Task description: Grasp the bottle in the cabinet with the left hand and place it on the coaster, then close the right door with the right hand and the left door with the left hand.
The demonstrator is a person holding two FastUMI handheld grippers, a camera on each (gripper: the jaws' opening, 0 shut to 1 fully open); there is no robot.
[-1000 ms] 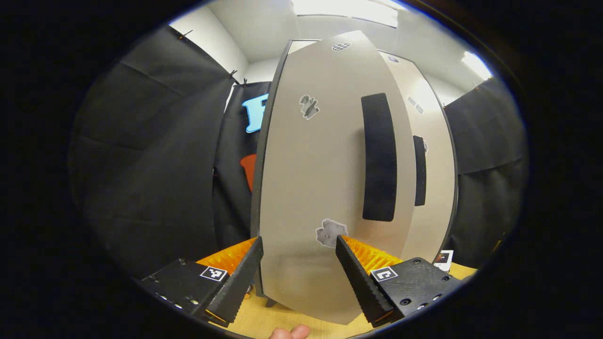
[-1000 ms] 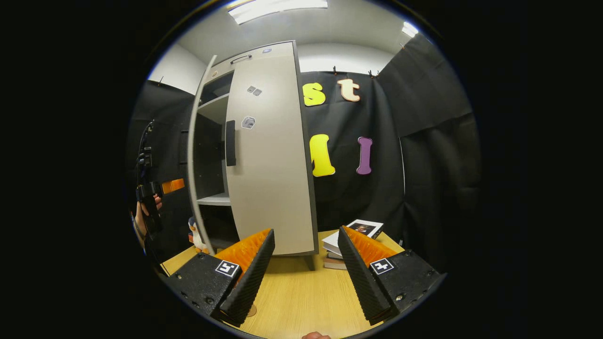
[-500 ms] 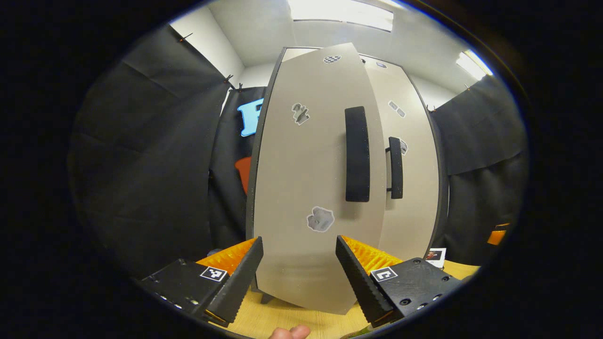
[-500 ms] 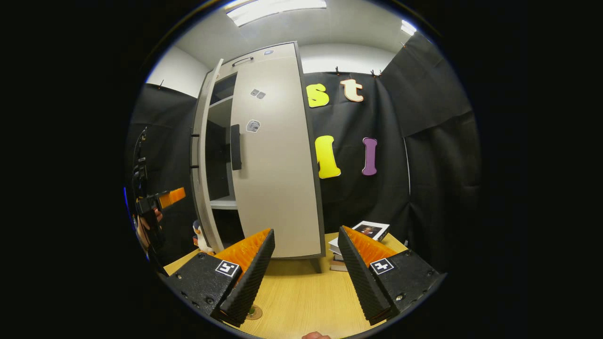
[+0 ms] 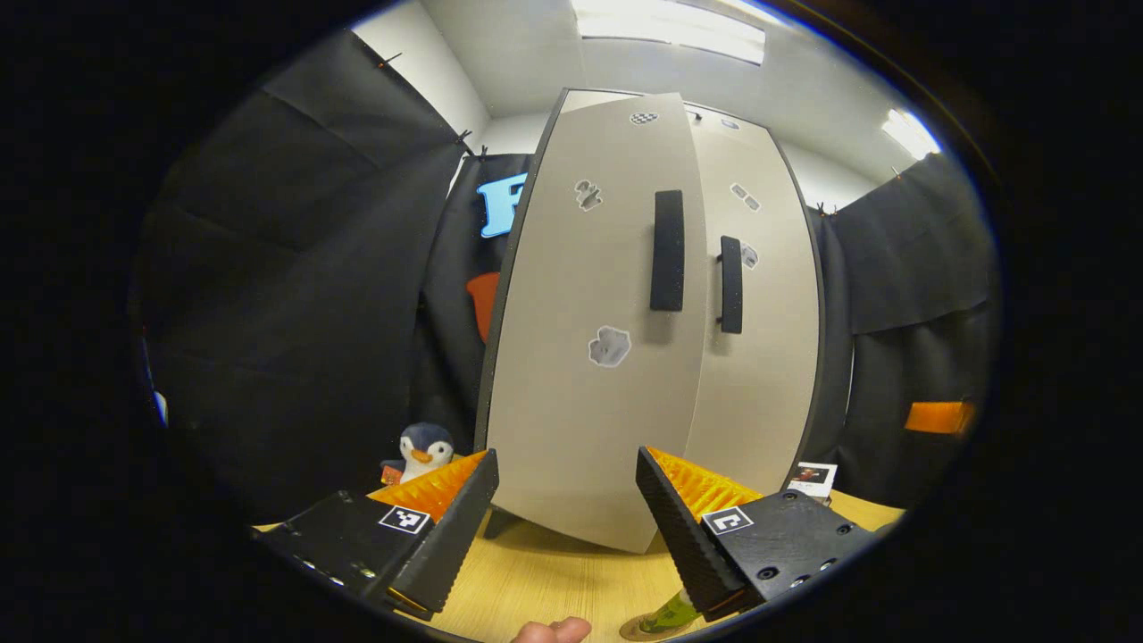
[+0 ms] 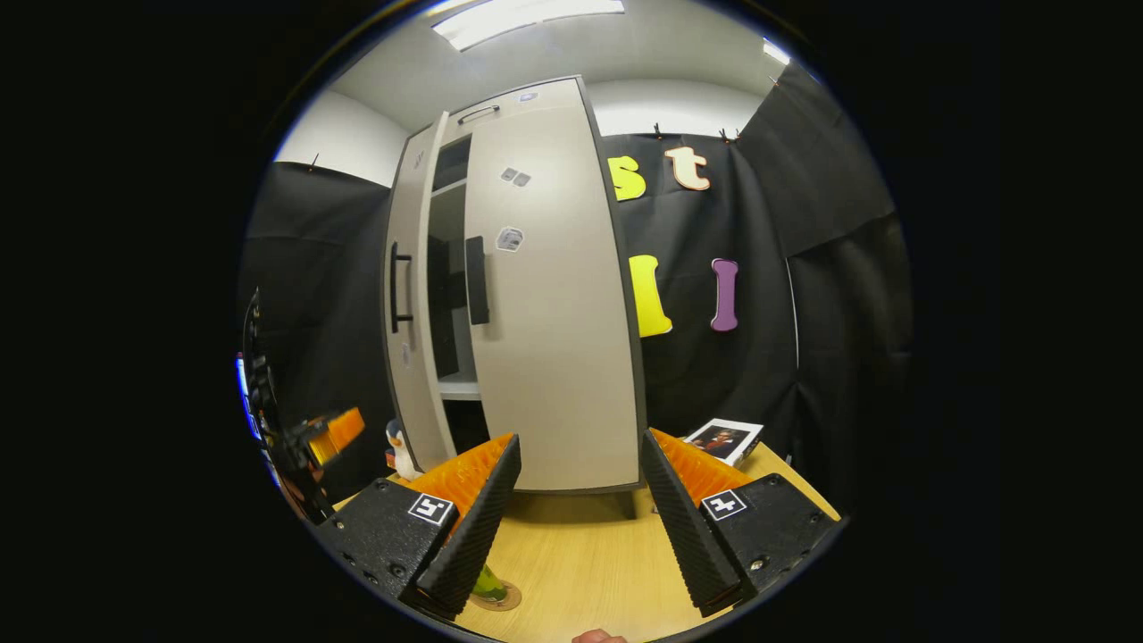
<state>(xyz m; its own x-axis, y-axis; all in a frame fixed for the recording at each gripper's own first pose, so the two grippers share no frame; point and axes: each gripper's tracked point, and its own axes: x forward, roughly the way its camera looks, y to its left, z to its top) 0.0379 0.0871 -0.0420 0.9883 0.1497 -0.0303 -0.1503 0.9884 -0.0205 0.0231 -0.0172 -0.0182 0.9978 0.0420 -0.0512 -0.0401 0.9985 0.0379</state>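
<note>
The grey cabinet's left door (image 5: pixel 589 357) stands a little ajar; its right door (image 5: pixel 759 375) lies flush. My left gripper (image 5: pixel 564 527) is open and empty, a short way back from the left door. The green bottle's base (image 5: pixel 670 614) stands on the round coaster (image 5: pixel 636 630) beside my right finger. In the right gripper view the left door (image 6: pixel 411 304) leaves a narrow gap showing a shelf (image 6: pixel 460 388), and the right door (image 6: pixel 554 313) is closed. My right gripper (image 6: pixel 576 527) hangs open over the table, with the bottle (image 6: pixel 489 585) on its coaster (image 6: pixel 505 597) at its left finger.
A penguin plush (image 5: pixel 422 451) sits on the wooden table (image 6: pixel 580 572) left of the cabinet. Books (image 6: pixel 723 439) lie to the cabinet's right. Black handles (image 5: pixel 667 250) stick out from both doors. The left gripper (image 6: pixel 317 438) shows at the far left of the right gripper view.
The left door has swung from wide open to nearly closed. My left gripper has drawn back from it, bringing the penguin and bottle base into sight. The right gripper shifted slightly.
</note>
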